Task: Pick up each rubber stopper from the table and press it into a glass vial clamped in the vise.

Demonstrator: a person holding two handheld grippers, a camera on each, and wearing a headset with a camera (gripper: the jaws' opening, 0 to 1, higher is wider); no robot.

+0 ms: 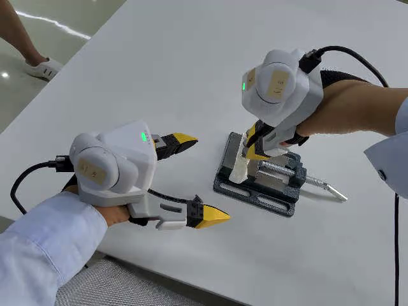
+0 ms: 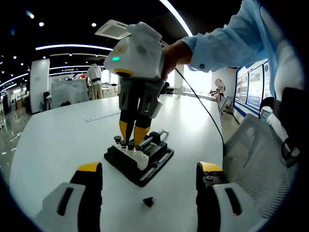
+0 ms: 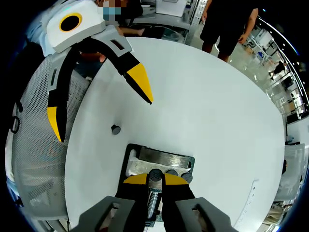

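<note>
The white counter [image 1: 191,51] is filling most of the head view, and the dark vise [image 1: 255,186] is sitting right of the frame's centre. The left gripper [image 1: 199,177] is hovering at lower left, well apart from the vise, its jaws spread wide and carrying nothing. The right gripper [image 1: 255,145] is pointing down over the vise, its yellow tips drawn narrow around a dark rubber stopper [image 3: 155,176] above the row of glass vials [image 1: 240,167]. Two neighbouring vials are already wearing stoppers. One loose stopper [image 3: 116,129] is lying on the counter near the vise, left of centre in the right gripper view.

The stoppers are probably light, soft and grippy, so taking them by the sides near the top is leaving the plug end free. The vials are likely fragile, so a straight, gentle press seems wise.
</note>
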